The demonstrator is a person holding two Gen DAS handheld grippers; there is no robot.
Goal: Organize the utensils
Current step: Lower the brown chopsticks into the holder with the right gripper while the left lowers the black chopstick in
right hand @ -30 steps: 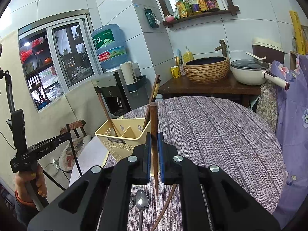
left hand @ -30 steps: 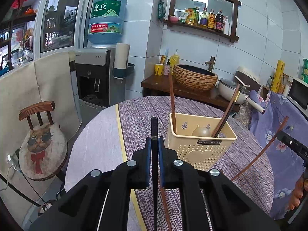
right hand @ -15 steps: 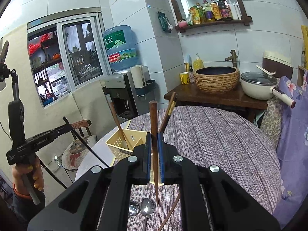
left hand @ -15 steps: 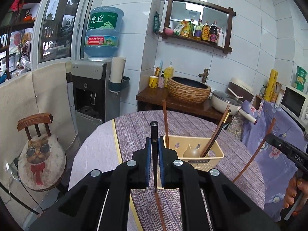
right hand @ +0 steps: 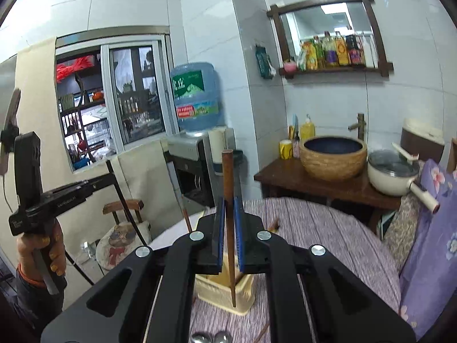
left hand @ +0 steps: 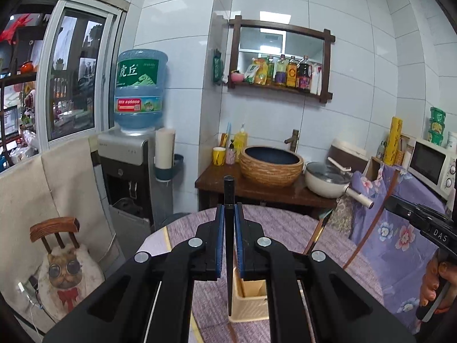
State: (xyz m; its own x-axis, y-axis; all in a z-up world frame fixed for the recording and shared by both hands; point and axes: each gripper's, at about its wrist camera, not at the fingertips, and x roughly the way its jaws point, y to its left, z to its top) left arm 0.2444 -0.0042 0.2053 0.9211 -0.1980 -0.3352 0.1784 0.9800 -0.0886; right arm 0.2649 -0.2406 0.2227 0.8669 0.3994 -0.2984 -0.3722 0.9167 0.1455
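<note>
My left gripper is shut on a black chopstick, held upright above the round table. Its tip hangs in front of the cream utensil basket, which the jaws mostly hide. My right gripper is shut on a brown chopstick whose tip points down at the same basket. More chopsticks lean out of the basket. Two spoons lie on the cloth near me. Each gripper shows in the other's view, the right one and the left one.
A water dispenser and a chair with a cat cushion stand left of the table. Behind it a wooden side table carries a woven basin and a white pot. Floral purple cloth hangs on the right. A loose chopstick lies by the spoons.
Both grippers have risen with their chopsticks still clamped. The basket has dropped low in both views and now sits mostly behind the jaws.
</note>
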